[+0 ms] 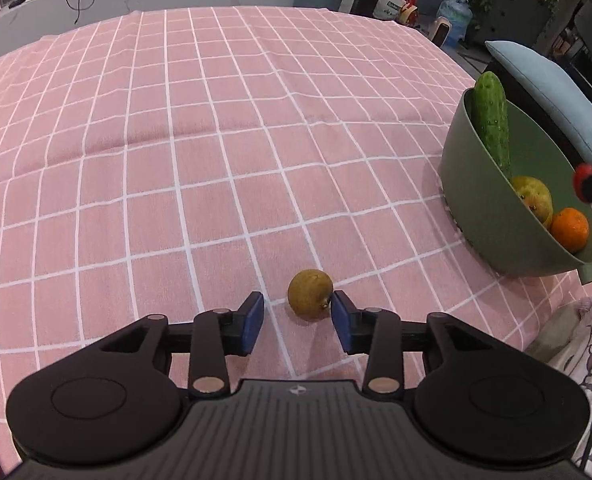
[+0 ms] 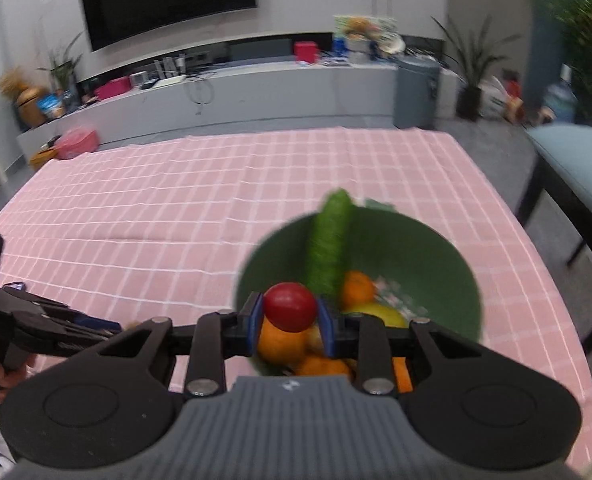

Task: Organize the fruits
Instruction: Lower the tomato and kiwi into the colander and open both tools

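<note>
Fruits fill our green bowl (image 2: 447,280), cucumber (image 2: 329,240) leaning upright inside, red tomato (image 2: 290,306) gripped by right gripper (image 2: 290,322) fingers above, brown fruit (image 1: 310,296) between left gripper's (image 1: 297,322) parted fingers beside the bowl.

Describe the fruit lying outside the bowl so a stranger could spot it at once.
On the pink checked tablecloth, look left of the green bowl. A small round olive-brown fruit lies alone on the cloth between the left tongs. It is dull and brownish, unlike the bright fruit in the bowl.
</note>
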Action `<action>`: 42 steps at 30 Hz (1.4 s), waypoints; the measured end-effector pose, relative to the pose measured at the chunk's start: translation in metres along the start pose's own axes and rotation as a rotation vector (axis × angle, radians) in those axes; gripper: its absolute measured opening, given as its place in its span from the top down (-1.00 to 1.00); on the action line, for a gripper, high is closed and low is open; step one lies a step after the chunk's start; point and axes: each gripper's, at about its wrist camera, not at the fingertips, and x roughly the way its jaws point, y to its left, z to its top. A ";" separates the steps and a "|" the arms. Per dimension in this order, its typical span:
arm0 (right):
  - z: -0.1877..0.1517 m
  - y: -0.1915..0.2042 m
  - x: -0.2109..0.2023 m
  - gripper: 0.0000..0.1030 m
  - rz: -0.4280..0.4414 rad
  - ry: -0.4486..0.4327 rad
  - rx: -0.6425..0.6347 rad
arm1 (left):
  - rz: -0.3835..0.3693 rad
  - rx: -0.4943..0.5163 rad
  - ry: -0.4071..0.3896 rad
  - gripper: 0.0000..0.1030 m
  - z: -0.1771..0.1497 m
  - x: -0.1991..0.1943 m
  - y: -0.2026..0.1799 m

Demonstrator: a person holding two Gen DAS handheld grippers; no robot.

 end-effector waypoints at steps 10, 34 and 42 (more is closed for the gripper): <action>-0.014 -0.046 0.012 0.51 -0.015 0.106 0.158 | 0.006 0.046 -0.010 0.47 0.008 0.012 -0.011; -0.021 -0.036 0.033 0.49 -0.003 0.211 0.087 | -0.187 0.156 -0.099 0.47 0.054 -0.033 -0.112; -0.021 -0.039 0.025 0.23 0.022 0.159 0.089 | -0.182 0.209 -0.067 0.47 0.053 -0.023 -0.131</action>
